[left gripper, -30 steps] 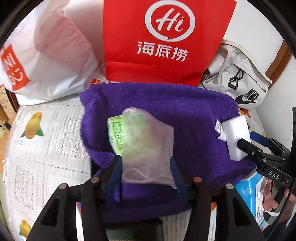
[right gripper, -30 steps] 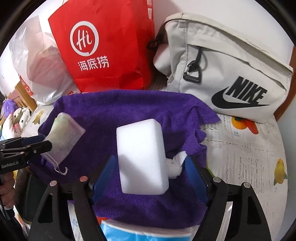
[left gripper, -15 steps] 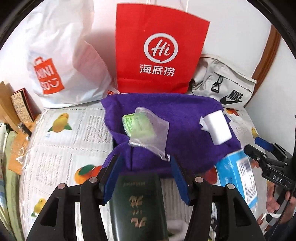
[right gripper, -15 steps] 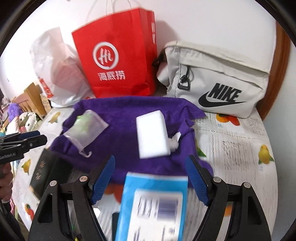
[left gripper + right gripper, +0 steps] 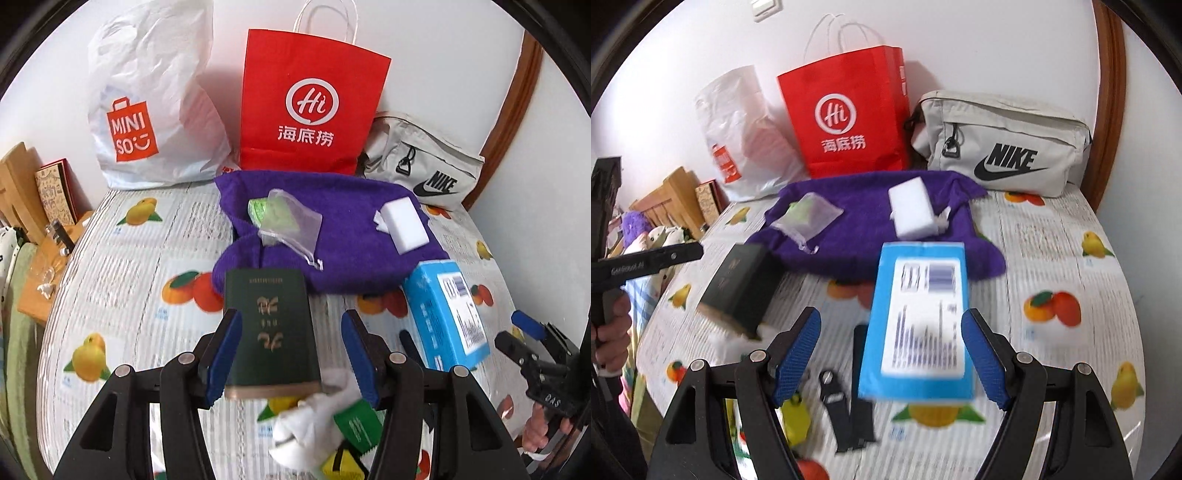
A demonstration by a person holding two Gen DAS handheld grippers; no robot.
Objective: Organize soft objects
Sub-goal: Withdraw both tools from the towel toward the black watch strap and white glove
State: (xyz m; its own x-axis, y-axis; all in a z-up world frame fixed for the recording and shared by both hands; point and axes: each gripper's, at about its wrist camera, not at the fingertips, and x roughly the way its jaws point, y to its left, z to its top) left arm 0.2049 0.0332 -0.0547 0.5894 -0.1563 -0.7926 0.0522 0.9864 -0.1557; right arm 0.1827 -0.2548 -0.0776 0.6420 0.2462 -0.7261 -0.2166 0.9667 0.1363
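Both grippers have backed off the purple towel (image 5: 354, 236), left gripper (image 5: 291, 354) and right gripper (image 5: 891, 350) spread and empty. Mesh pouch (image 5: 291, 225) and sponge (image 5: 404, 225) now rest on it, apparently placed; near-edge clutter remains.

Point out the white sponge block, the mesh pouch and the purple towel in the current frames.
white sponge block (image 5: 911, 213): right wrist view, middle of its top face.
mesh pouch (image 5: 291, 225): left wrist view, centre of the translucent fabric.
purple towel (image 5: 354, 221): left wrist view, bare patch between pouch and sponge.
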